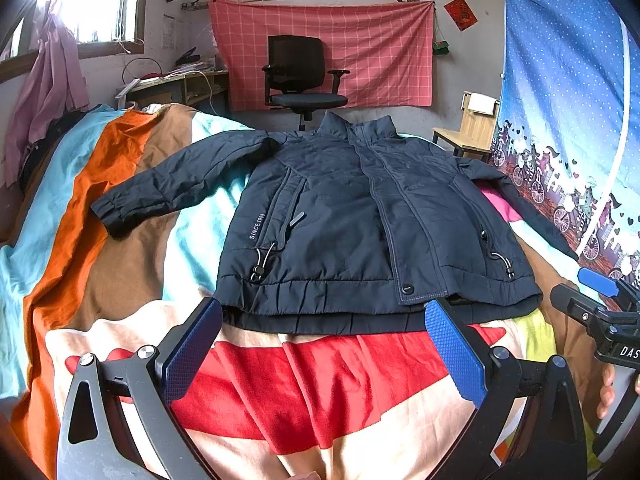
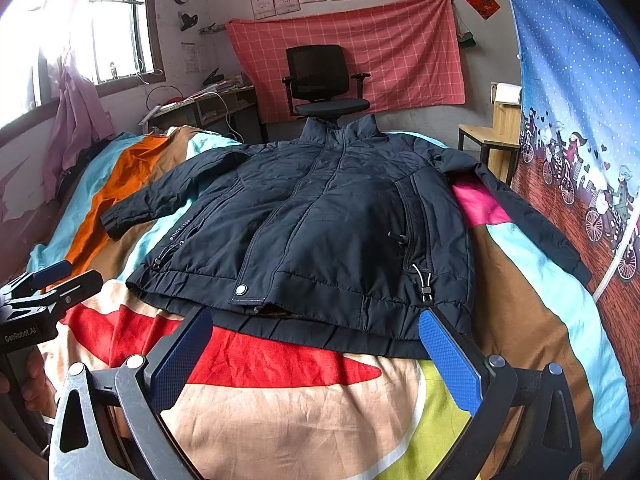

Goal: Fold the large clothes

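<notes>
Okay, jacket [image 1: 340, 216]: dark navy, front up, zipped, spread flat on the bed, collar toward the far wall, hem nearest me.
Sleeves: one [image 1: 176, 184] angles out across the orange and brown stripes; the other [image 2: 528, 216] runs along the blue curtain side.
Bedspread [image 1: 320, 392]: colour blocks (red, peach, orange, teal), bare patch between the hem and my grippers.
Left gripper [image 1: 324, 350]: I see both blue pads spread wide, holding nothing, tips just short of the hem.
Right gripper [image 2: 316, 354]: jaws also wide apart, empty, near the hem's snap button [image 2: 241, 289].
Hem contact: cannot tell if any tip touches the fabric.
Background: black office chair [image 1: 302, 76] before a pink checked cloth [image 1: 360, 52] on the wall.
</notes>
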Demonstrator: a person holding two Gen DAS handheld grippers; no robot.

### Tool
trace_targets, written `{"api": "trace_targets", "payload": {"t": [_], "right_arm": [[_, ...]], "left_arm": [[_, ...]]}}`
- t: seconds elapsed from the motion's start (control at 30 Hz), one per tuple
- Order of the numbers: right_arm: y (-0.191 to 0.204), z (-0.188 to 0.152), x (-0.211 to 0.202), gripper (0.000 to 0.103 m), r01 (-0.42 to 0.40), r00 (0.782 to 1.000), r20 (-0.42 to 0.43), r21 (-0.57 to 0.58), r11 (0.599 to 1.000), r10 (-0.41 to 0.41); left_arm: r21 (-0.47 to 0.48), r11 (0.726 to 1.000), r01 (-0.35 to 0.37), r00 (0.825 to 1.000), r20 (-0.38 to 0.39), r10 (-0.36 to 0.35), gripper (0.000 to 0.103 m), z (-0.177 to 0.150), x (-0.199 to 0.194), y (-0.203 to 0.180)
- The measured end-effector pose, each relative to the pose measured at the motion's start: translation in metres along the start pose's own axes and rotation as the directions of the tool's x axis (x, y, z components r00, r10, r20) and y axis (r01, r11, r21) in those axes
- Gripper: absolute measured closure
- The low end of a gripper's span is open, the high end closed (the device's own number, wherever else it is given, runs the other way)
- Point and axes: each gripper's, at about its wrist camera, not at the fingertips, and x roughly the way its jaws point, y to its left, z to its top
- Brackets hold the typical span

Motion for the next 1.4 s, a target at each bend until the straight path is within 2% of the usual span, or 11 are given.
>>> {"api": "trace_targets", "payload": {"t": [0.9, 1.2, 1.4], "right_arm": [[-0.001, 0.003, 0.001, 0.0, 0.002, 1.0, -0.003, 0.0, 1.0, -0.002], [-0.002, -0.009, 0.011, 0.0, 0.002, 0.999, -0.042, 0.012, 1.0, -0.002], [-0.011, 0.003, 0.008, 0.0, 0.024, 1.0, -0.021, 0.028, 0.999, -0.023]], "left_arm": [[-0.001, 1.0, -0.008, 1.0, -0.007, 0.008, 0.003, 0.003, -0.002, 0.002], [-0.004, 0.999, -0.041, 0.999, -0.031, 0.041, 0.003, 0.004, 0.005, 0.005], [0.015, 0.997, -0.07, 0.997, -0.013, 0.07, 0.003, 0.022, 0.008, 0.009]]}}
